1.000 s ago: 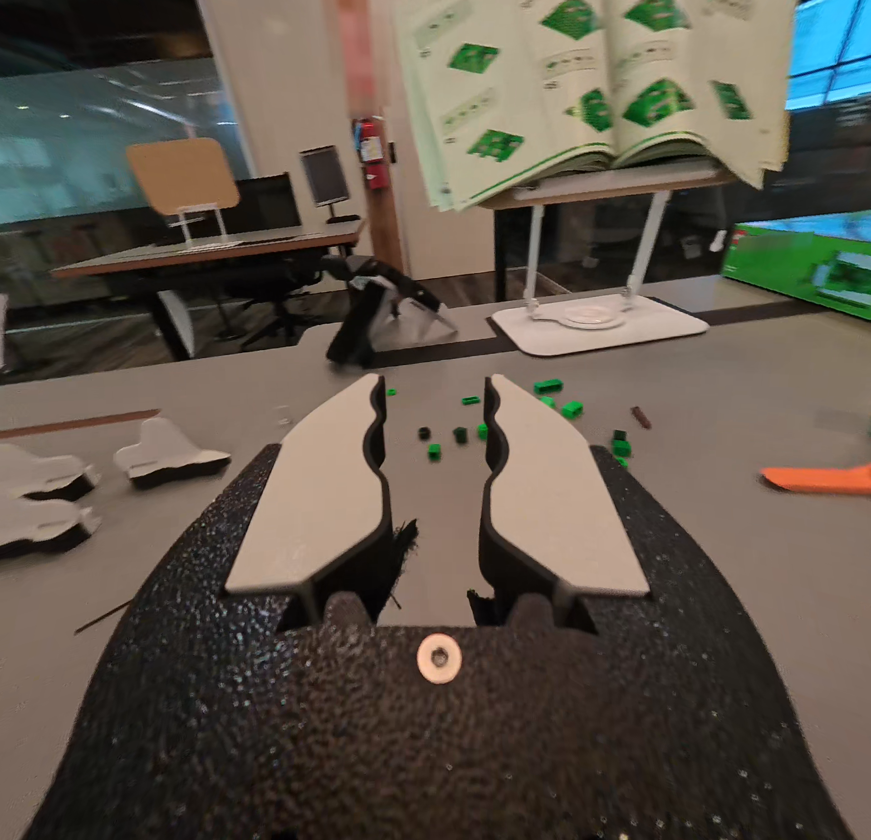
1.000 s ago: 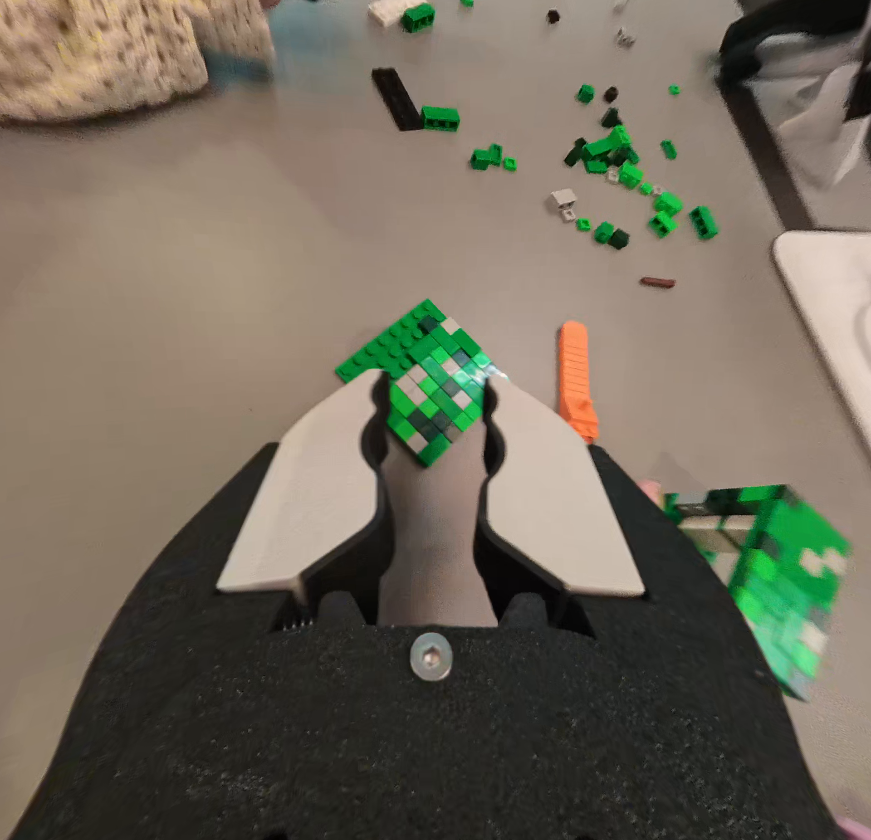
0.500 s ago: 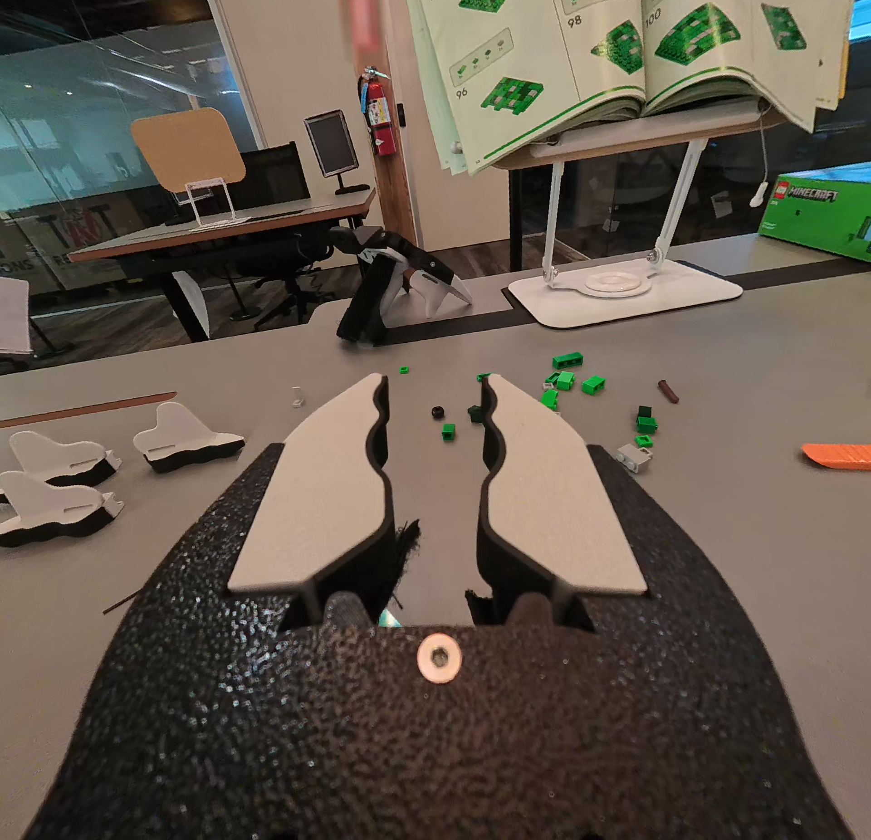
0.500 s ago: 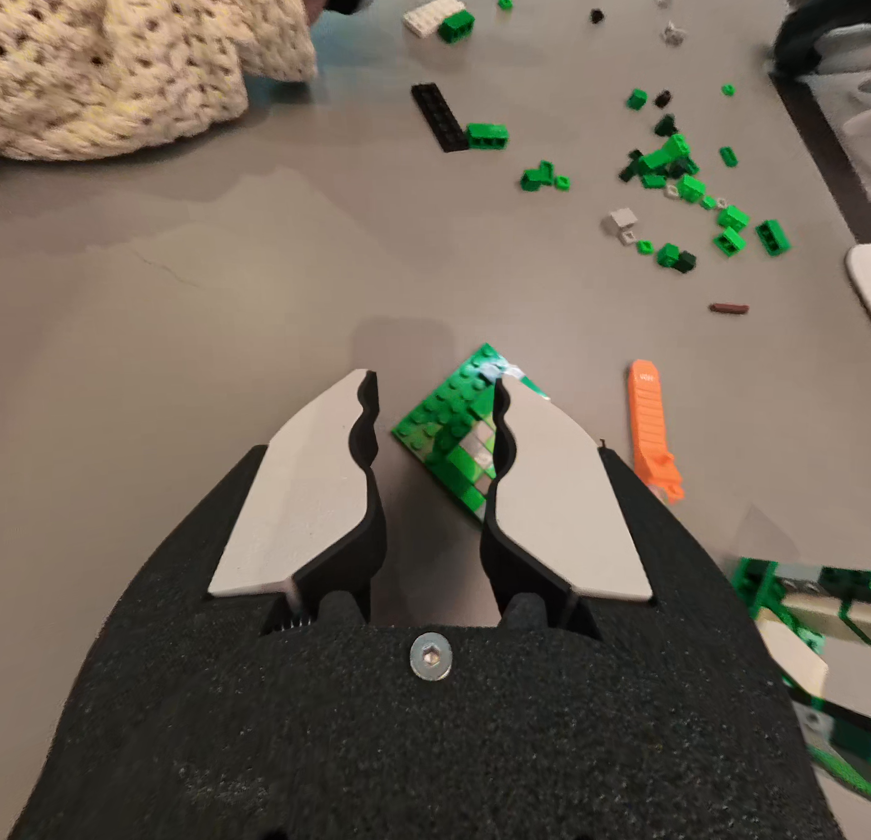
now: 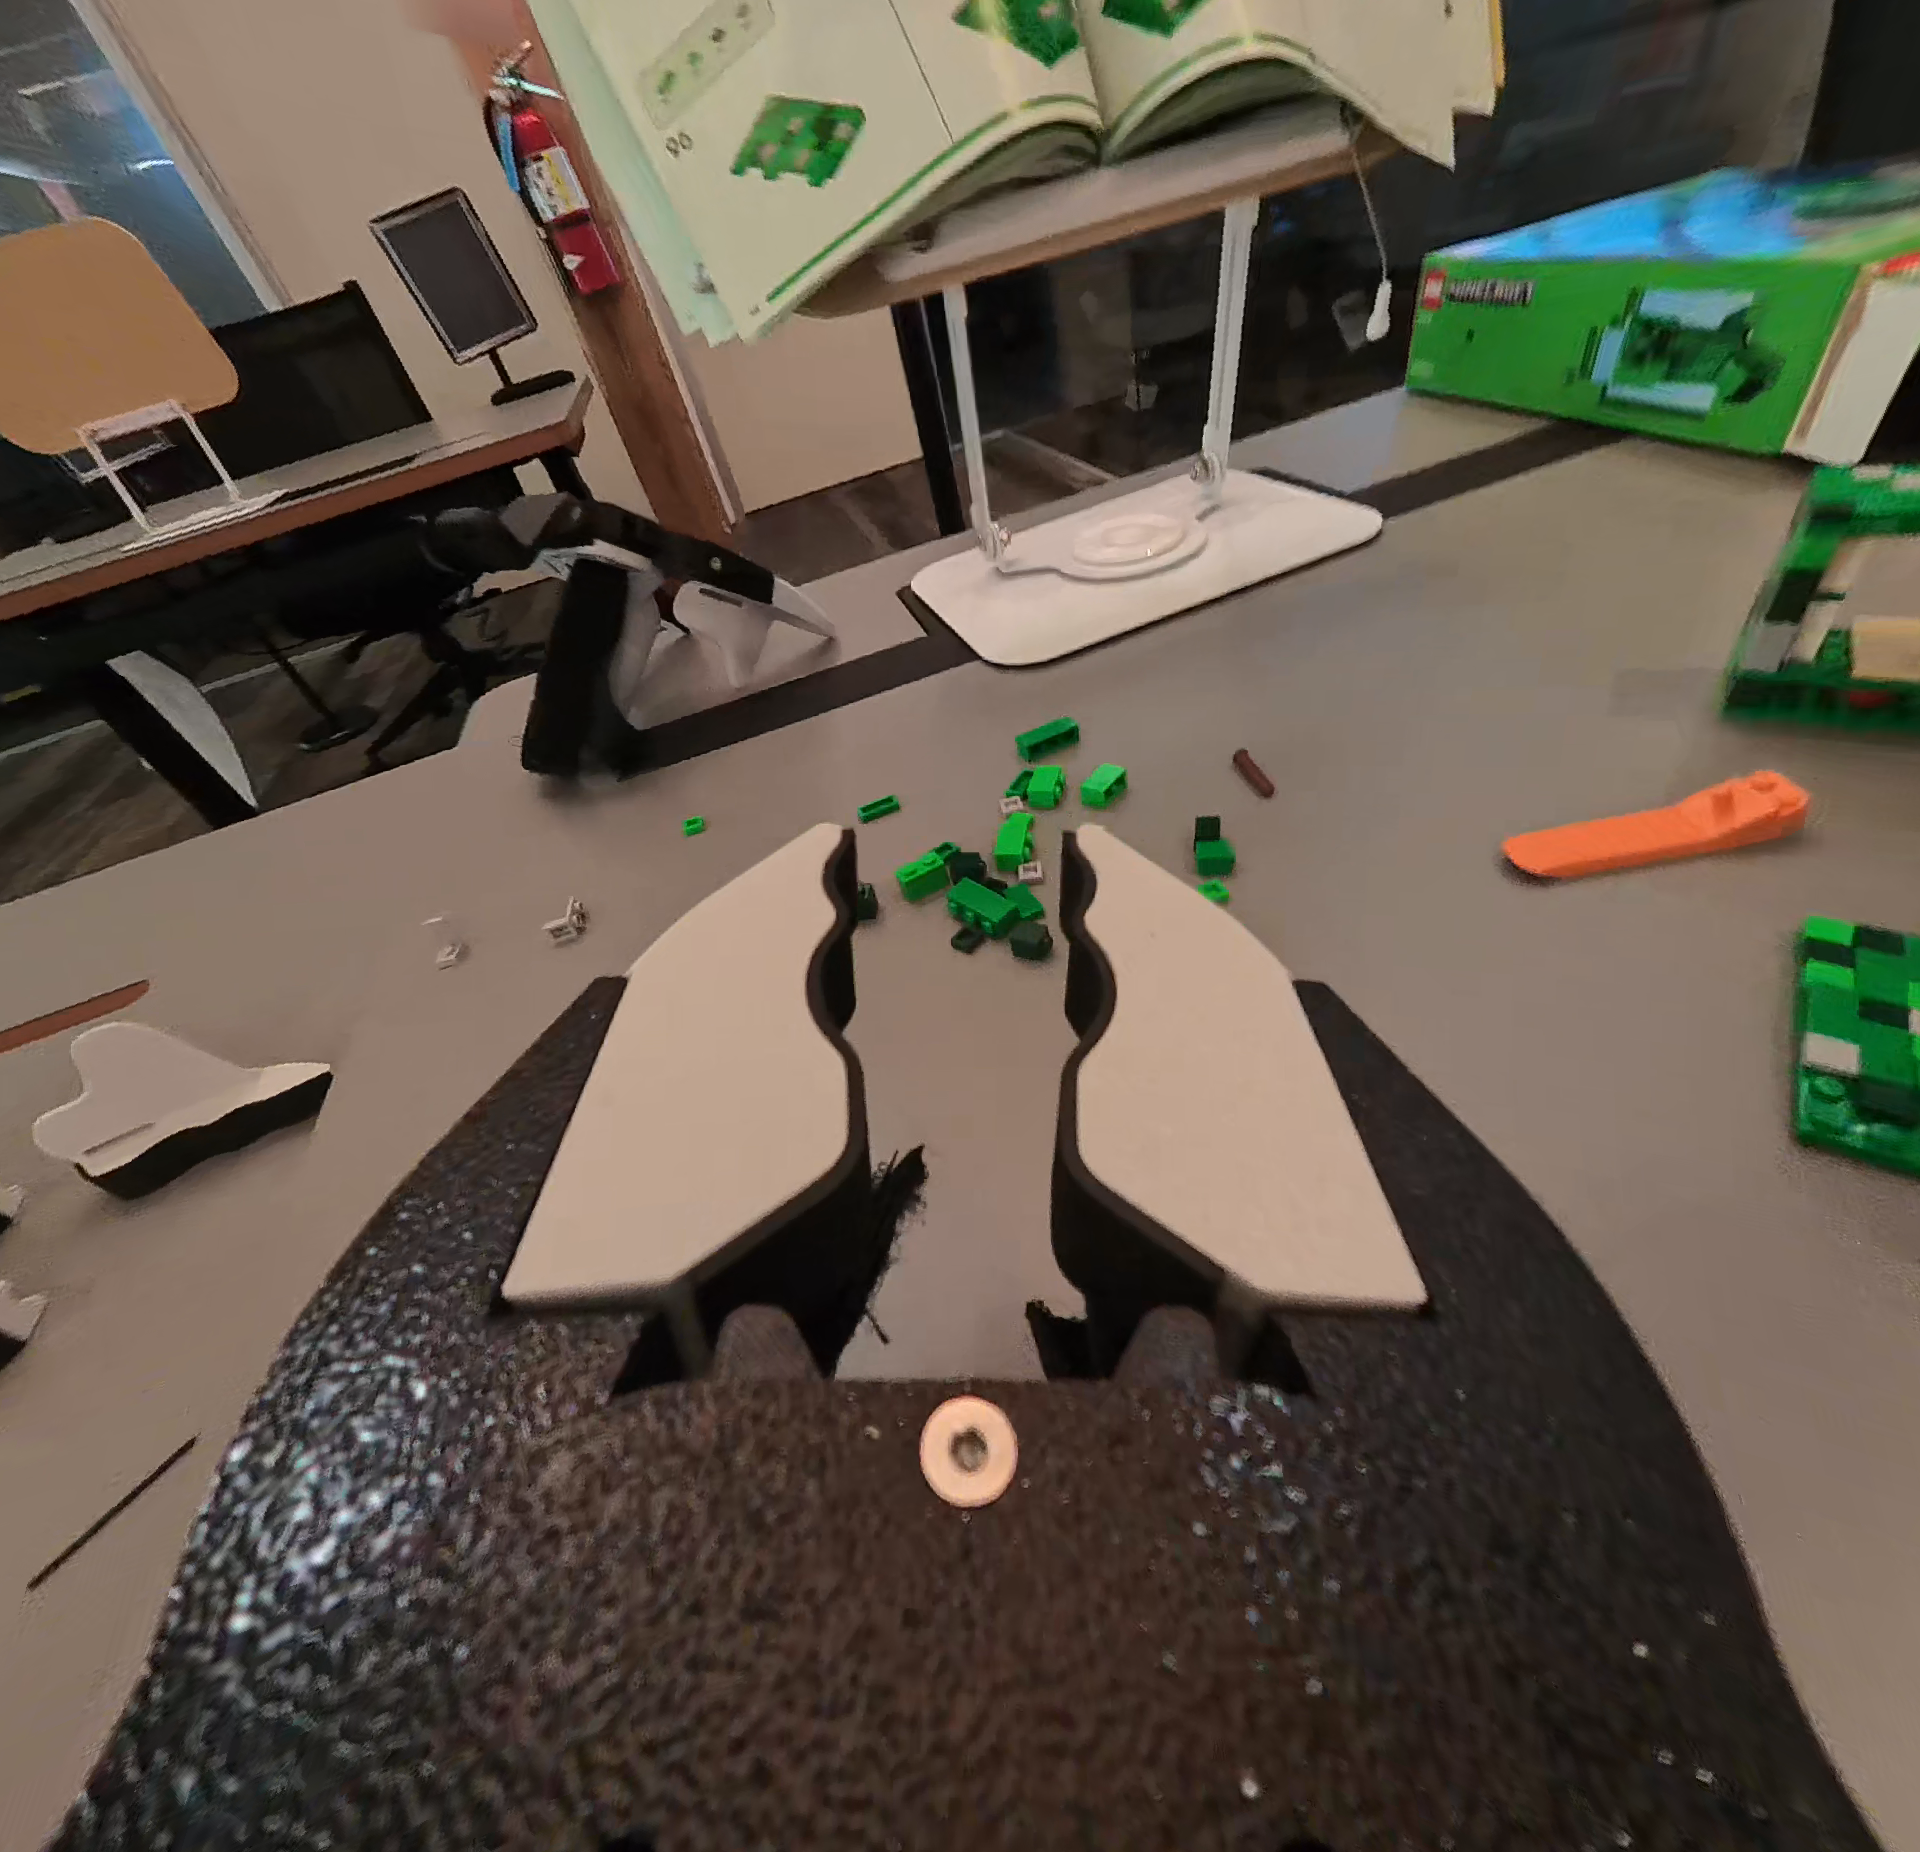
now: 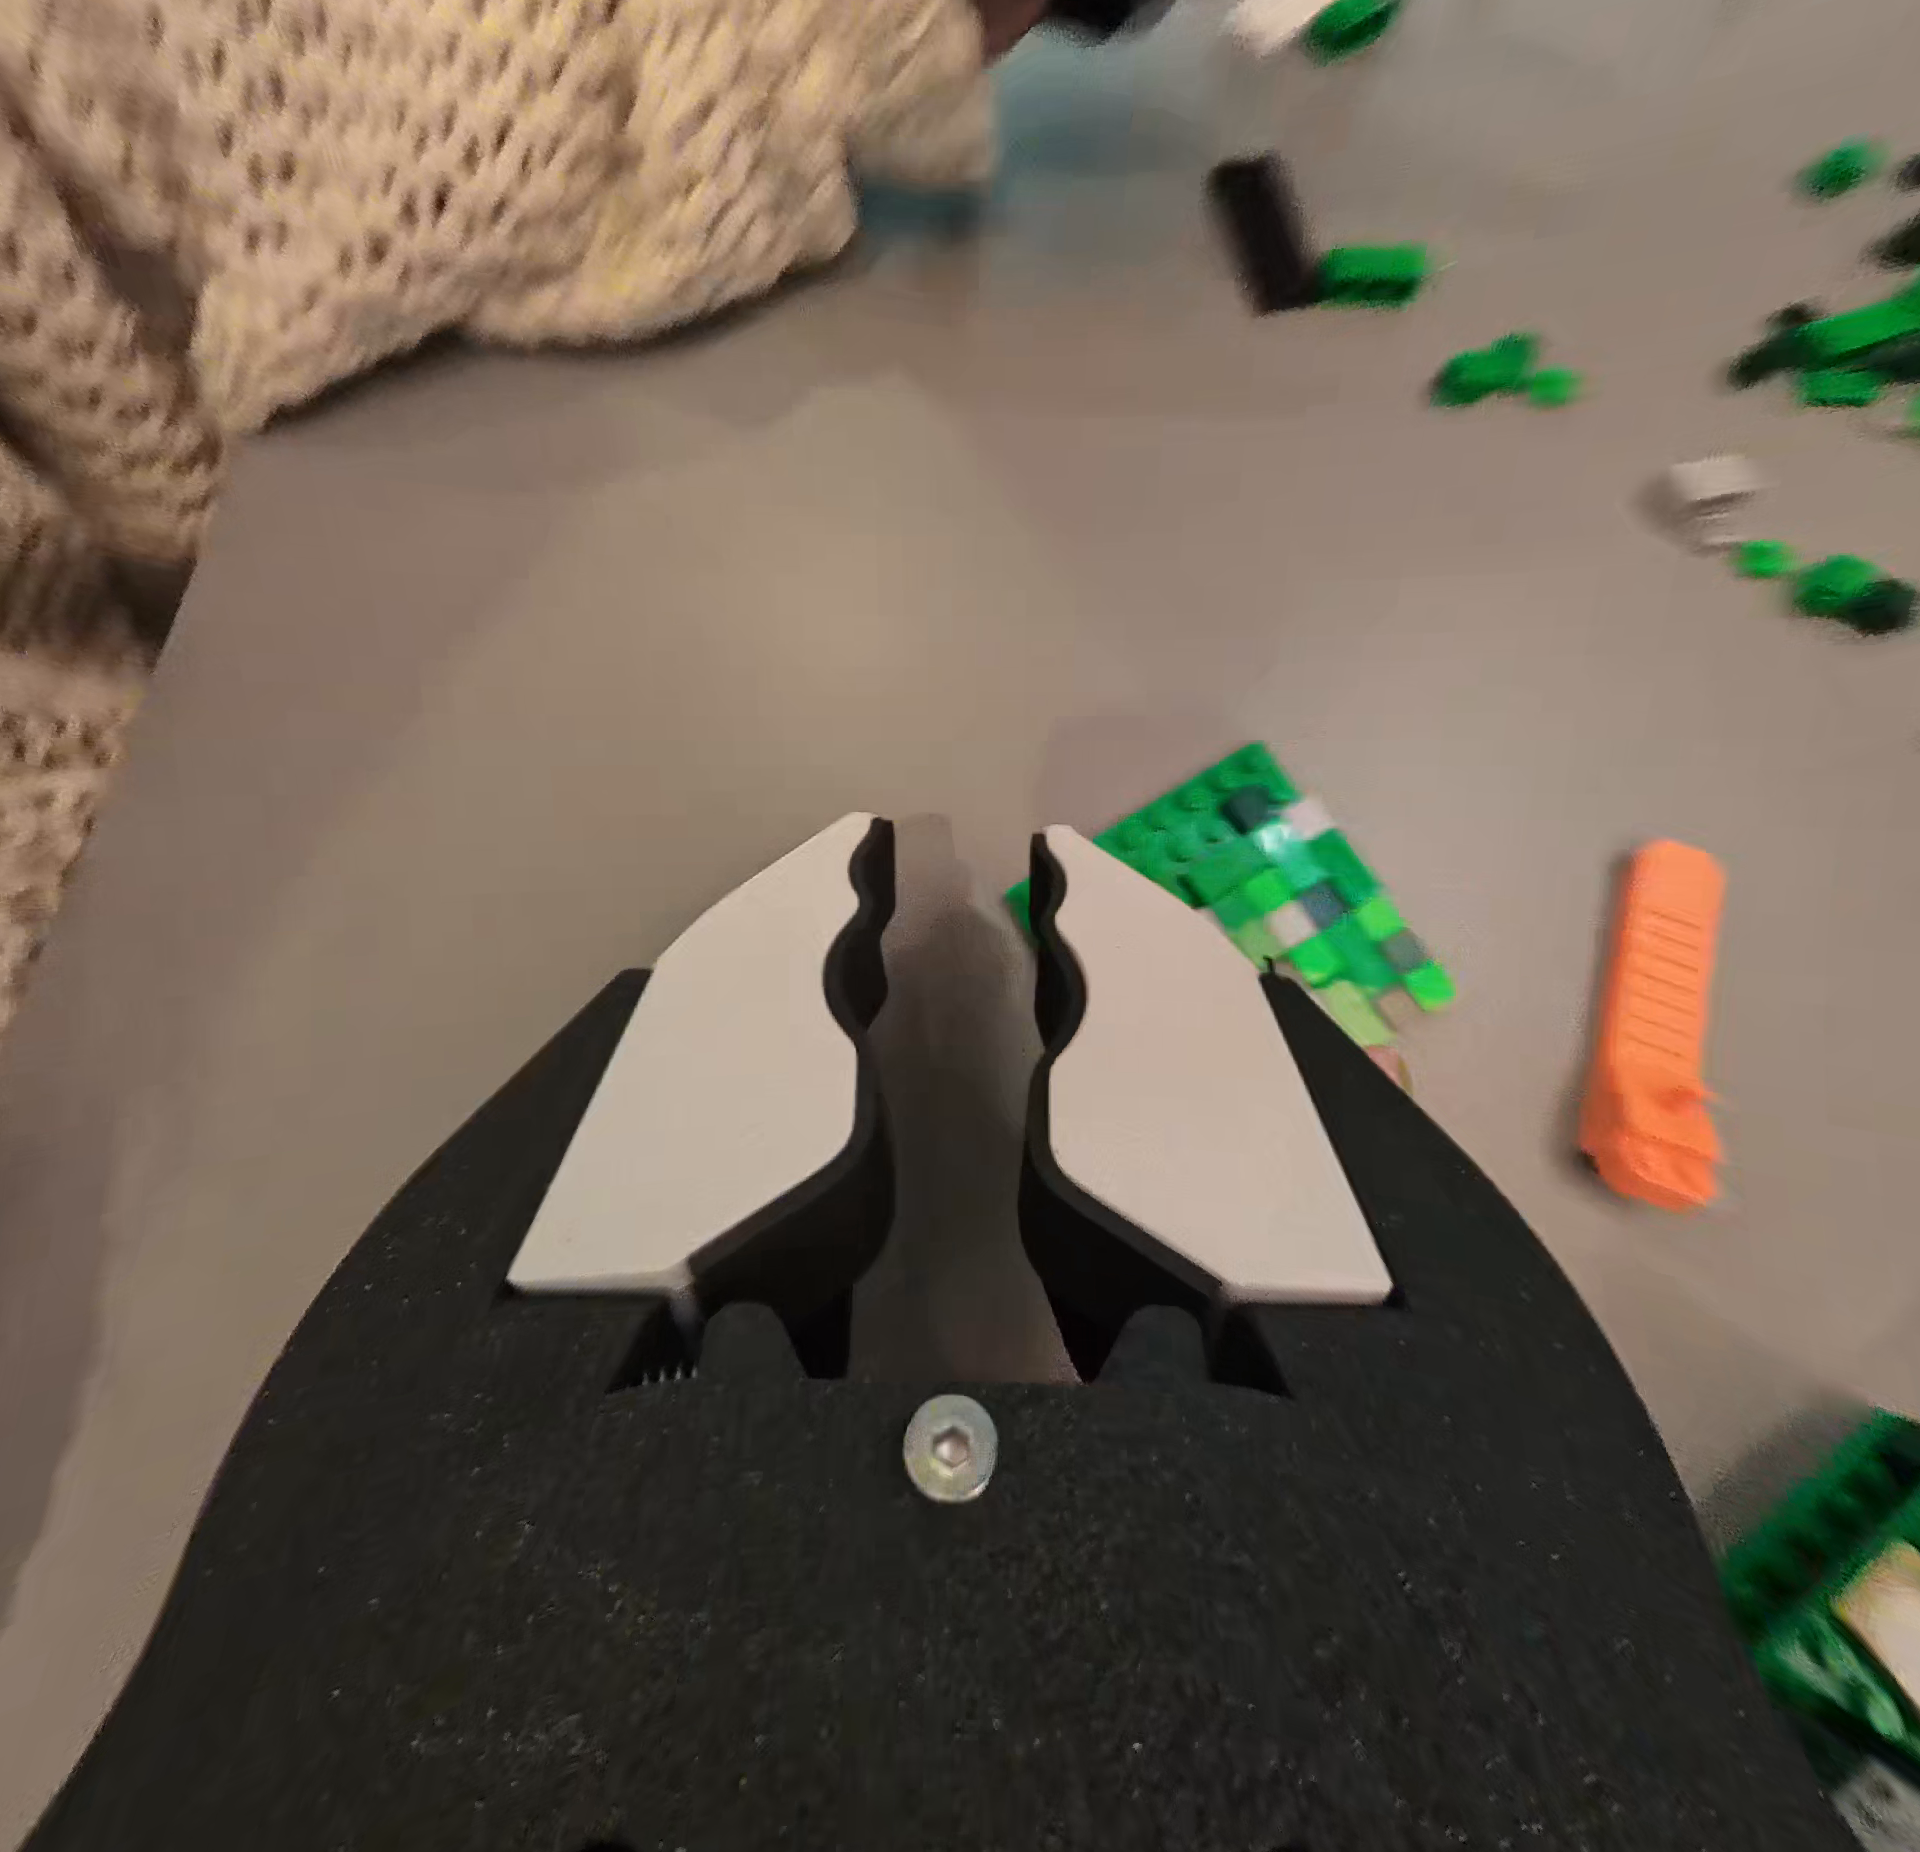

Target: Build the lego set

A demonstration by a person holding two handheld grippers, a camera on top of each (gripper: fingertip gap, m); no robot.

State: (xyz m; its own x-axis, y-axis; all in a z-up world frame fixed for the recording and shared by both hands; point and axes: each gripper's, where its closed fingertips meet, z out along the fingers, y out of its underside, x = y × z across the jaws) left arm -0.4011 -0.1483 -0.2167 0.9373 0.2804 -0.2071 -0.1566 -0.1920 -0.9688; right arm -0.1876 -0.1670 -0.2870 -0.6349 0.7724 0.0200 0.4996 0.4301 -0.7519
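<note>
My left gripper (image 5: 958,846) is open and empty, low over the grey table, pointing at a pile of small green bricks (image 5: 987,893) just beyond its tips. My right gripper (image 6: 961,836) is open and empty above bare table. A flat green plate with a green, grey and white tile pattern (image 6: 1299,888) lies just right of its right finger; it also shows at the right edge of the left wrist view (image 5: 1860,1044). A bigger green build (image 5: 1829,597) stands at the far right, and shows blurred in the right wrist view (image 6: 1839,1594).
An orange brick separator (image 5: 1652,826) (image 6: 1652,1033) lies right of the plate. An open instruction book (image 5: 997,67) sits on a white stand (image 5: 1143,555); the green set box (image 5: 1662,337) is behind. A knit sleeve (image 6: 416,161) fills the upper left. A black plate (image 6: 1262,233) and more loose bricks (image 6: 1839,348) lie further off. My hands' fingertips stand some 25 cm from each other. The bigger green build (image 5: 1829,597) is about 20 cm from my right fingertips.
My right gripper let go of the tiled green plate and moved left of it; the plate now lies on the table. My left gripper moved closer to the green brick pile.
</note>
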